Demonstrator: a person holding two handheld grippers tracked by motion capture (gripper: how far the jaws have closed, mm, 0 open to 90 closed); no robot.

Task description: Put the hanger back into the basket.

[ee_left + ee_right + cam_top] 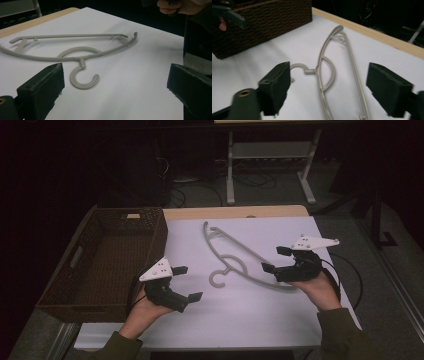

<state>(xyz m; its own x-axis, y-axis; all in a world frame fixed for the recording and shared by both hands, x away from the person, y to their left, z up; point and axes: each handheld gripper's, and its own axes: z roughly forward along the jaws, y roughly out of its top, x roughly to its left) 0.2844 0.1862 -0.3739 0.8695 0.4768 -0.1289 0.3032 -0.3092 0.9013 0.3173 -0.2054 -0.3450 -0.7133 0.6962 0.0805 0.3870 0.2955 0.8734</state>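
Observation:
A grey plastic hanger [231,268] lies flat in the middle of the white table top [235,320], its hook toward the person. My left gripper [188,282] is held low to the left of the hook, open and holding nothing. In the left gripper view the hanger [81,60] lies ahead of the spread jaws. My right gripper [274,259] is open too, just right of the hanger's near arm. In the right gripper view the hanger [319,67] runs between the two jaws, apart from both.
A dark wicker basket [155,240] stands at the table's left, close behind the left gripper; its wall [262,20] also appears in the right gripper view. A wooden strip [235,212] runs along the table's far edge. Cables and a white stand are on the floor beyond.

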